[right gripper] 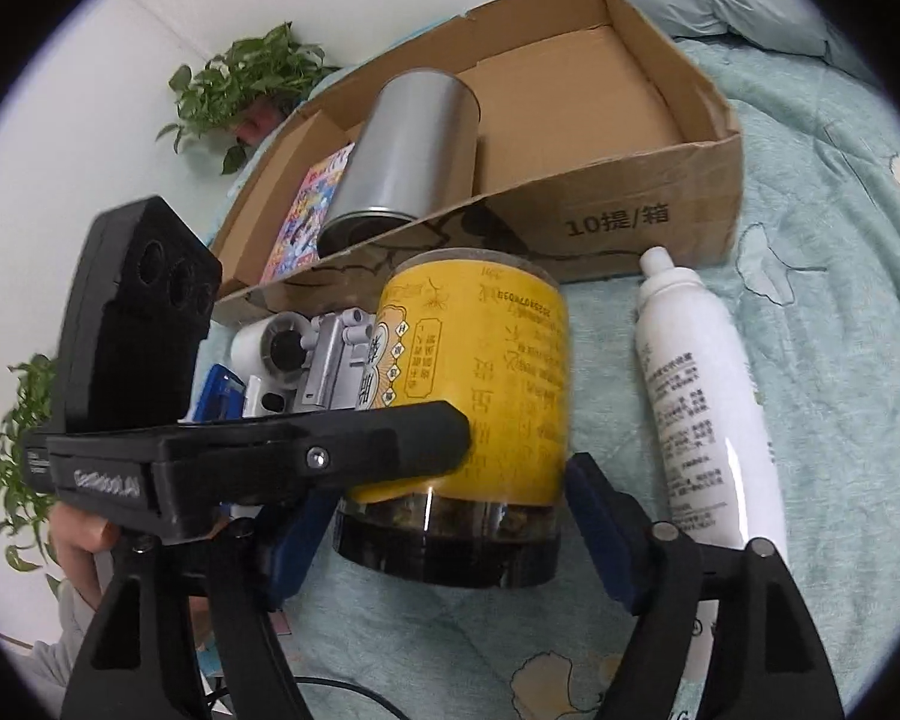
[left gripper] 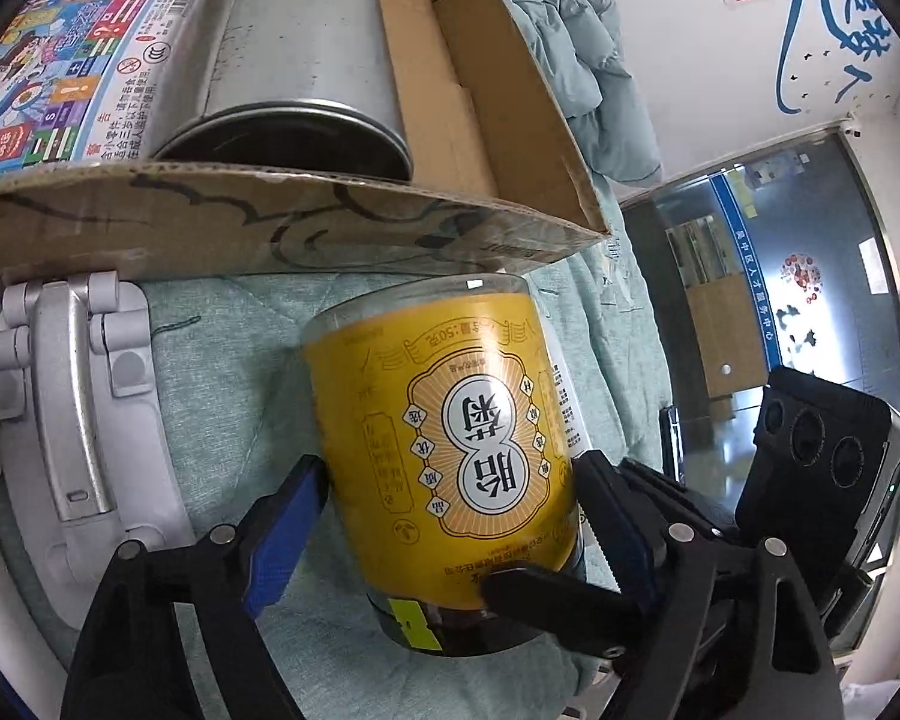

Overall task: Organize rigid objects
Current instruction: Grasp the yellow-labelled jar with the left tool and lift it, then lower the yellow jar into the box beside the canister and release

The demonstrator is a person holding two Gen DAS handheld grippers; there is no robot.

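A yellow-labelled jar with a black lid [left gripper: 444,444] lies on the green bedspread, lid toward me; it also shows in the right wrist view [right gripper: 474,396]. My left gripper [left gripper: 450,516] is around the jar, its blue pads [left gripper: 288,534] at the jar's sides. My right gripper [right gripper: 450,534] straddles the jar's lid end, jaws wide, not gripping. A silver tin [left gripper: 306,54] and a colourful box [left gripper: 72,54] lie in the cardboard box [left gripper: 330,222], just beyond the jar.
A white spray bottle [right gripper: 708,414] lies right of the jar. A grey and white tool [left gripper: 72,396] lies left of it. A bundled quilt [left gripper: 582,48] sits behind the cardboard box. Potted plants [right gripper: 246,78] stand at the far left.
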